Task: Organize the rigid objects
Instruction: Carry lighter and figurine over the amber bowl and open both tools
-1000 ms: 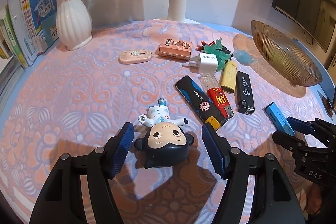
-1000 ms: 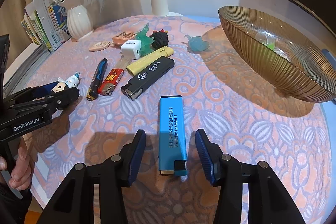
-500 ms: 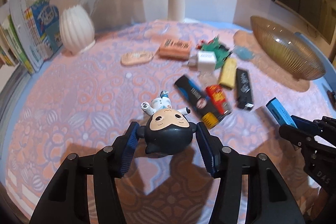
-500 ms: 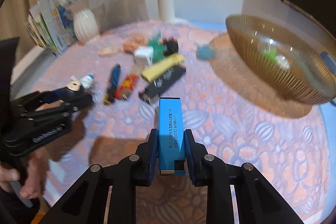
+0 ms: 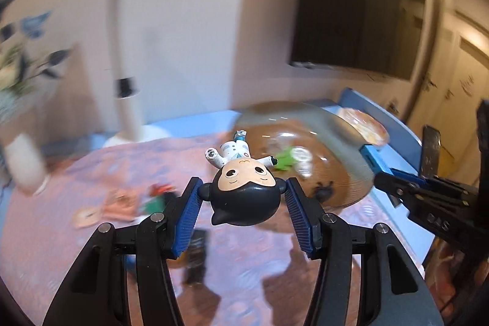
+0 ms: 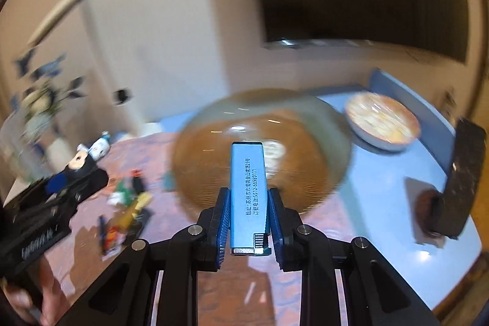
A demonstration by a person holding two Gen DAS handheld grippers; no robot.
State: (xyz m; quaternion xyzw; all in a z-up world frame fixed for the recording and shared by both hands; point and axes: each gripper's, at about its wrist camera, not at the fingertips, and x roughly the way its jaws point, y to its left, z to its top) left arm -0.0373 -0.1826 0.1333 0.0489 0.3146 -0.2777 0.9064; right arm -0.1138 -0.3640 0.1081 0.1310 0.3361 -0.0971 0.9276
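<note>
My left gripper (image 5: 244,203) is shut on a toy figure (image 5: 244,194) with a big black head and a small white body, held up in the air. My right gripper (image 6: 248,219) is shut on a light blue lighter (image 6: 248,191) with dark print along its side. Both are raised above the table, facing the ribbed amber glass bowl (image 5: 342,188) (image 6: 198,161), which holds a green and white item (image 5: 290,158). The right gripper with the blue lighter (image 5: 371,155) shows at the right of the left wrist view; the left gripper with the figure (image 6: 88,155) shows at the left of the right wrist view.
Several lighters and small items (image 6: 128,210) (image 5: 122,203) lie on the pink patterned cloth, blurred. A white lamp post (image 5: 122,75), a white vase (image 5: 26,164) and a plate (image 6: 382,124) stand behind. A dark block (image 6: 458,176) is at the right edge.
Both grippers closed on their objects, the left on the figure and the right on the blue lighter, then lifted them off the cloth and swung toward the bowl.
</note>
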